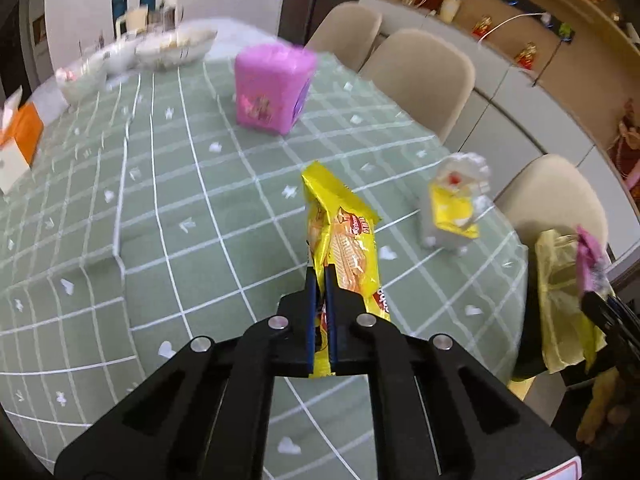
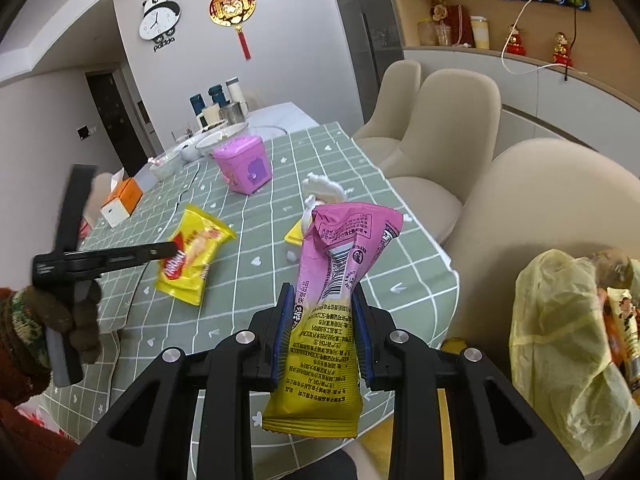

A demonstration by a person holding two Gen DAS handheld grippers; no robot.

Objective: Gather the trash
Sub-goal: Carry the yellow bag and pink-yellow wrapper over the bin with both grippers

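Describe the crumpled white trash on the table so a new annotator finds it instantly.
Start at the green grid tablecloth and follow its edge nearest the beige chairs. Past the pink box, toward the yellow trash bag, sits the crumpled white wrapper. It alone is white, with a yellow scrap on it, and no gripper holds it.
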